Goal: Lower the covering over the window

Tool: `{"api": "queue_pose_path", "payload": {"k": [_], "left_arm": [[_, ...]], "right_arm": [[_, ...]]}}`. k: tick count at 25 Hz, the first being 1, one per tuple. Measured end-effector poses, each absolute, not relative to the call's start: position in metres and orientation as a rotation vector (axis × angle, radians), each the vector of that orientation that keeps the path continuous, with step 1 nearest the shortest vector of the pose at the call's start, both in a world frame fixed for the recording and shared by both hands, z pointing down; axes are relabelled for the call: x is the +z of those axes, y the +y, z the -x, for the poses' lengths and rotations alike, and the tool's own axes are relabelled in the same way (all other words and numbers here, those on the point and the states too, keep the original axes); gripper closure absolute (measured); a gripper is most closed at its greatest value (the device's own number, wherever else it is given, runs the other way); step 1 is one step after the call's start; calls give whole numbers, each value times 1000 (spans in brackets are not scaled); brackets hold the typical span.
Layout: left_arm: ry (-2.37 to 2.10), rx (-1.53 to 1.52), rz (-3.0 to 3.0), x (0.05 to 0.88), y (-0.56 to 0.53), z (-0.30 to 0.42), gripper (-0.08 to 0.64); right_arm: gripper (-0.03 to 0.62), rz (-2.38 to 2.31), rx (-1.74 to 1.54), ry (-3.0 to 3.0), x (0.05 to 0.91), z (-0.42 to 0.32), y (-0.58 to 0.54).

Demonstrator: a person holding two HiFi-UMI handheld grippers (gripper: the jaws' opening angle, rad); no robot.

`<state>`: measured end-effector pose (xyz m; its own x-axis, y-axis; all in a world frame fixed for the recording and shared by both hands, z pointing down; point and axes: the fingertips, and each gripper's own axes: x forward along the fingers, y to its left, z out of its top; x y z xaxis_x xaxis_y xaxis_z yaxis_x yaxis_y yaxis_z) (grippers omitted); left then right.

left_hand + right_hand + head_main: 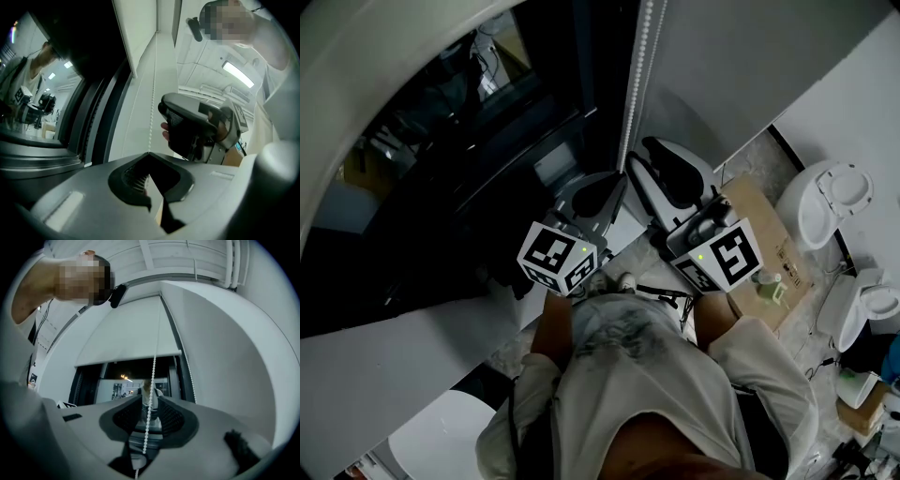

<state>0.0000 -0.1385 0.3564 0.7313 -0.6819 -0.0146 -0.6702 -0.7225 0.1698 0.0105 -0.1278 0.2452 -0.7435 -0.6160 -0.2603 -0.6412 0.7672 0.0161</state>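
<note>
Plainly, the job is only part done. The window (115, 376) is shown as a dark pane in a dark frame, and the white roller blind (126, 333) is drawn over its upper portion alone. The bottom bar (129, 360) is seen hanging level across the glass, and a broad stretch of pane beneath it is left bare, with reflections of a lit room made out in it. The bead chain (153, 376) by which the blind is worked is found just inside the right edge of the window. It hangs down in front of the glass, while a second run (189, 371) of it is seen closer to the frame. Both tools are held up at this chain, close beside each other. The left gripper (149, 158) is closed down to almost nothing, and the chain is seen to end exactly where its jaws meet, so it is judged to be pinched there. The right gripper (150, 405) is spread wide. The chain is threaded down through the gap between its ribbed pads but is pressed by neither, so nothing is held by it. What is left is judged to be the greater share: the chain must be drawn down further — probably hand over hand — until the bare glass is covered.
</note>
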Motion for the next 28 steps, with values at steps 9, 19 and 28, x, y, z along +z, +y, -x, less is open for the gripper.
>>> {"api": "queue_pose_path", "payload": {"k": [9, 19, 28], "left_arm": [[-1053, -71, -2737, 384, -130, -7, 552], [-1038, -87, -2768, 382, -122, -9, 549], [-1052, -104, -2767, 378, -111, 2, 476]], "right_arm": [[483, 964, 192, 2718, 232, 2, -137], [568, 996, 226, 2691, 225, 5, -139], [569, 1058, 122, 2757, 264, 4, -146]]}}
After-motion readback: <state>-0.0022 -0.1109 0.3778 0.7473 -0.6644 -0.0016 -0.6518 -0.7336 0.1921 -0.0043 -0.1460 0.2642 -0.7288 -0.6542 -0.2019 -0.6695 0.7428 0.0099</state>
